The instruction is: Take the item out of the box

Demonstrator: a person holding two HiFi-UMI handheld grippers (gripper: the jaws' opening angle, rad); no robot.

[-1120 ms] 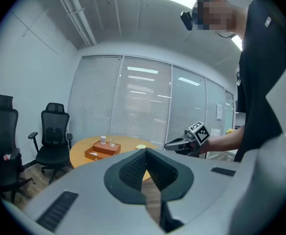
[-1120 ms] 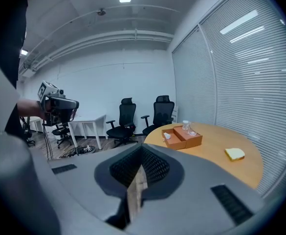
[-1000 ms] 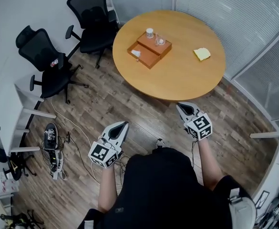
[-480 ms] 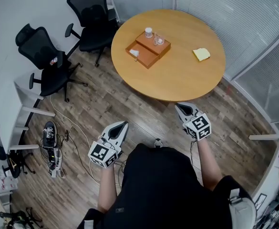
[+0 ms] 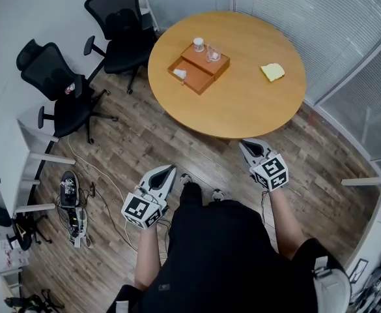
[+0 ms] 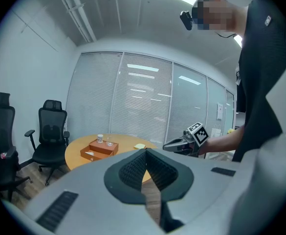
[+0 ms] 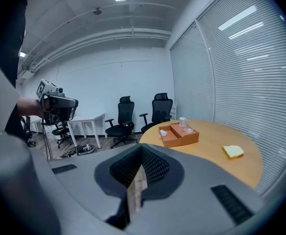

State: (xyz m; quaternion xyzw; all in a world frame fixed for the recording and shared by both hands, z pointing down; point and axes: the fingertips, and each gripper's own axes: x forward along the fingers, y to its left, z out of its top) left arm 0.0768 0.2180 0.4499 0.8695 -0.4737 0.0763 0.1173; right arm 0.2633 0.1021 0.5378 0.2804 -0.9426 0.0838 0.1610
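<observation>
Jaws closed and empty, the left gripper (image 5: pixel 169 170) and right gripper (image 5: pixel 245 144) point toward the box (image 5: pixel 198 70), well ahead on the table (image 5: pixel 242 106), the right one nearer.

the round table (image 5: pixel 242 109) was a warm honey-orange wood tone, the box (image 5: pixel 202 78) on it a deeper orange-brown, and the small item (image 5: pixel 179 74) in it white. the sponge (image 5: pixel 273 72) was pale yellow. the office chairs (image 5: pixel 120 25) were black. the floor (image 5: pixel 144 142) showed grey-brown wood-grain planks. the left gripper (image 5: pixel 170 169) and right gripper (image 5: pixel 244 144) were pale grey with black ribbed pads (image 6: pixel 133 169), each cube (image 5: pixel 140 209) bearing black-and-white square markers. the person's top (image 5: pixel 216 259) was black, and the blinds (image 5: pixel 294 5) were white with fine horizontal lines.
</observation>
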